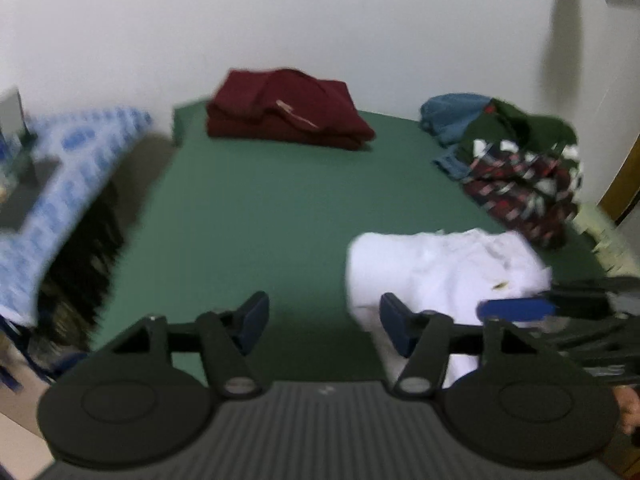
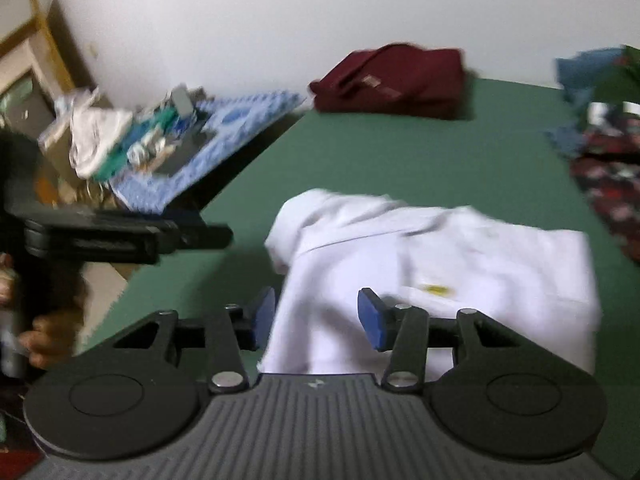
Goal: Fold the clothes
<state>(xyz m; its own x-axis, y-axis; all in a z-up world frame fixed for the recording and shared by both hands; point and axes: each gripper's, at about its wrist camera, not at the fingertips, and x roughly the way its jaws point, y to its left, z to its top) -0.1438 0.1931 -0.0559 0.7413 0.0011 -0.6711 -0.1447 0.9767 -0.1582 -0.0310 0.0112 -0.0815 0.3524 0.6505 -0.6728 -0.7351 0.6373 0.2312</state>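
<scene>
Both the left claw [image 1: 324,320] and the right claw [image 2: 316,316] are hanging open, gripping nothing. The folded white cotton shirt [image 2: 440,272] is lying on the green bench [image 1: 260,208], seemingly near-right.

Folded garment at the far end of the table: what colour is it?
Dark red, maroon. The folded garment shows best in the left wrist view.

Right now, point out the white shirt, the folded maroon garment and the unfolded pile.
white shirt [image 2: 460,264], right wrist view, chest panel.
folded maroon garment [image 1: 288,112], left wrist view, top layer.
unfolded pile [image 1: 520,176], left wrist view, patterned cloth.
</scene>
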